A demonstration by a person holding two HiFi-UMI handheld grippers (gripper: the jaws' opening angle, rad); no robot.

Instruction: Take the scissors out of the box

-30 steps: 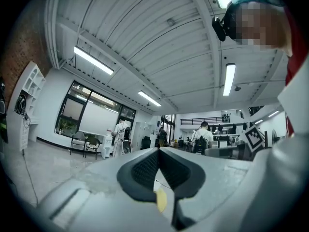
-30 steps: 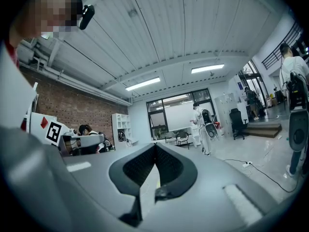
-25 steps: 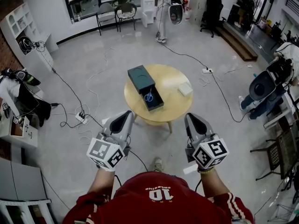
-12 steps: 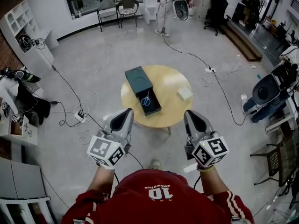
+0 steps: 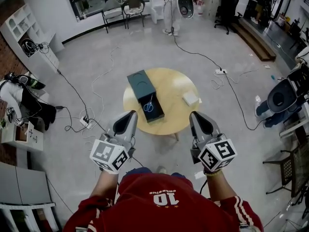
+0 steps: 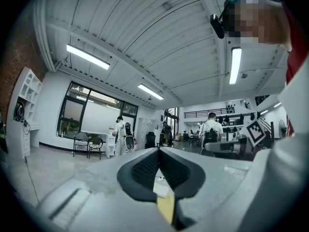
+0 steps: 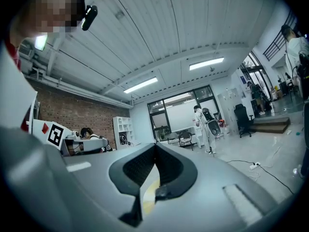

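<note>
A dark box lies on the round wooden table (image 5: 174, 83), its lid (image 5: 139, 83) set off behind the open tray (image 5: 153, 114). Blue-handled scissors (image 5: 148, 106) rest inside the tray. My left gripper (image 5: 129, 116) and right gripper (image 5: 196, 116) are held level, side by side, short of the table's near edge and well apart from the box. Both are shut and hold nothing. In the left gripper view the left gripper (image 6: 159, 150) has its pads meeting, and in the right gripper view the right gripper (image 7: 155, 145) looks the same. Neither gripper view shows the box.
A small white box (image 5: 190, 98) sits on the table's right side. Cables and a power strip (image 5: 84, 122) trail over the floor at left. Chairs (image 5: 120, 8) stand at the back, a white shelf (image 5: 29, 30) at left, a blue-grey machine (image 5: 282, 100) at right.
The person carrying the grippers has walked toward the table, which now looks a little larger and nearer. Both grippers stay shut and side by side.
</note>
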